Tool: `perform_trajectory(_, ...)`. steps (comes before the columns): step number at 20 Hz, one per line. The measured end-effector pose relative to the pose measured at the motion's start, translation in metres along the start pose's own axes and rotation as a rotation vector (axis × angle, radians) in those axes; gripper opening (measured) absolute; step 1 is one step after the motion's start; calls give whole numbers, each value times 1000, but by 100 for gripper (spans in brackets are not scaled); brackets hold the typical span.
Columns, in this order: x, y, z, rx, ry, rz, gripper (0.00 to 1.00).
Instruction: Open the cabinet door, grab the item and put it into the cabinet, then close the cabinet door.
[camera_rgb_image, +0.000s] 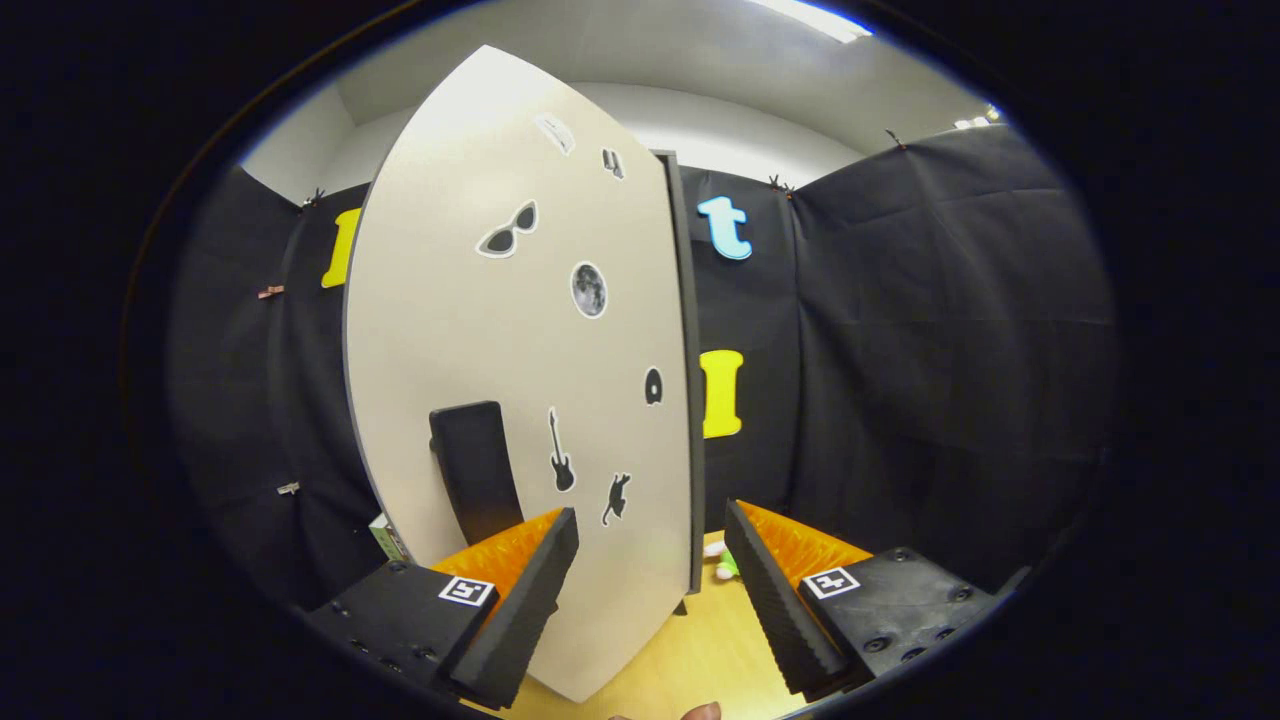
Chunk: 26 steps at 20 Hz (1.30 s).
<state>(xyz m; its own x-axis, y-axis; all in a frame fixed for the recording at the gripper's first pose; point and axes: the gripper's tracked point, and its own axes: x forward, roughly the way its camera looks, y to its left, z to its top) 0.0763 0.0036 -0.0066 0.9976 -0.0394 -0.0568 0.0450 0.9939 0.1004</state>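
- The cabinet door (520, 330) is a pale, flat panel standing upright just ahead of the fingers, taking up most of the space beyond them and hiding what lies behind it.
- Its dark handle (476, 470) is a vertical block low on the panel, just above and beyond the left finger's tip.
- Small black stickers dot the panel: sunglasses (508, 232), a moon (589, 289), a guitar (560, 452) and a cat (616, 498), with a few more near the top.
- The door's dark right edge (690, 400) runs down between the two fingers, nearer the right one.
- The gripper (650, 545) has its fingers spread wide apart, with nothing pinched; the door's lower right part and a strip of desk show through the gap.
- The left finger (520, 610) lies across the front of the door's lower part; whether it touches the panel cannot be told.
- The right finger (775, 600) stands clear of the door, to the right of its edge.
- The wooden desk (700, 650) shows below the door, between the fingers.
- A small white and green item (722, 566) lies on the desk just past the door's right edge, beyond the gap and close to the right finger's tip; it is too small to identify.
- A greenish box corner (388, 538) peeks out at the door's lower left, beside the left finger.
- A fingertip (700, 711) of the person shows at the near desk edge.
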Motion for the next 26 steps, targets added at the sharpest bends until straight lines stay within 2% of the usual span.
perform_trajectory(4,27,51,-7,0,24,87,96)
perform_trajectory(7,32,66,-2,-18,16,110,96)
perform_trajectory(12,33,61,7,-73,-9,79,96)
perform_trajectory(17,36,57,8,-84,-18,49,96)
perform_trajectory(26,39,56,5,-79,-18,43,96)
